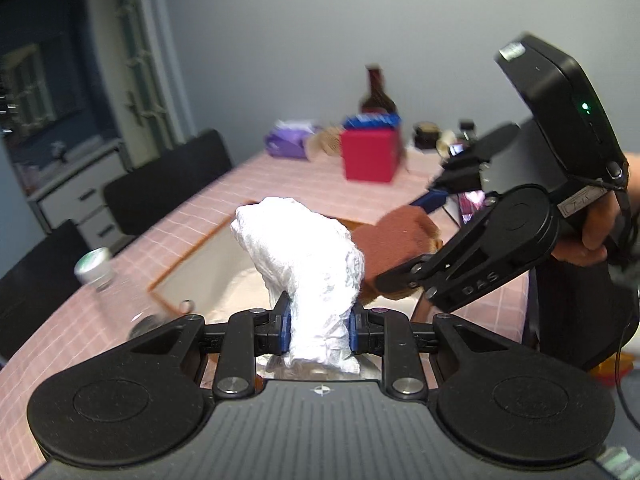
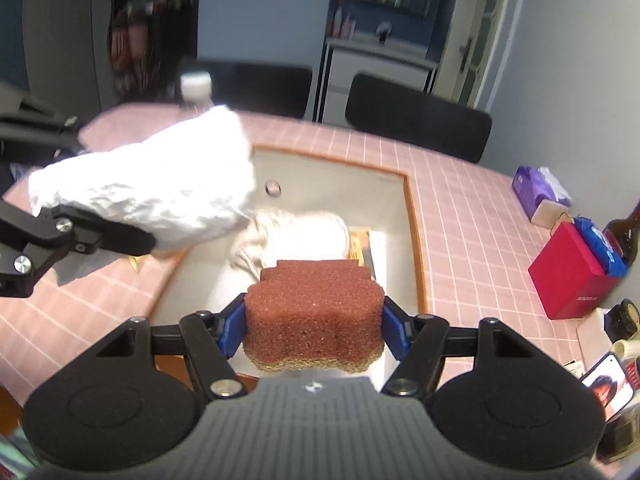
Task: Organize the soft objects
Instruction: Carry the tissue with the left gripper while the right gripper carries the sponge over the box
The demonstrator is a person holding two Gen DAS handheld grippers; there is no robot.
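Note:
My left gripper (image 1: 319, 326) is shut on a crumpled white cloth (image 1: 304, 264) that sticks up between its blue pads, held above the pink checked table. The same white cloth (image 2: 160, 188) shows at the left of the right wrist view, over the near left corner of the tray. My right gripper (image 2: 314, 324) is shut on a brown sponge (image 2: 314, 312) with a yellow underside, hovering over the beige tray (image 2: 404, 208). In the left wrist view the brown sponge (image 1: 396, 240) sits right of the cloth. A cream cloth (image 2: 304, 232) lies inside the tray.
A red box (image 2: 568, 276), a purple tissue pack (image 2: 536, 192), a dark bottle (image 1: 376, 96) and small jars stand at the table's far end. A clear bottle with a white cap (image 2: 196, 86) stands near the tray. Black chairs (image 2: 416, 120) line the table. A phone (image 2: 610, 384) lies at the right.

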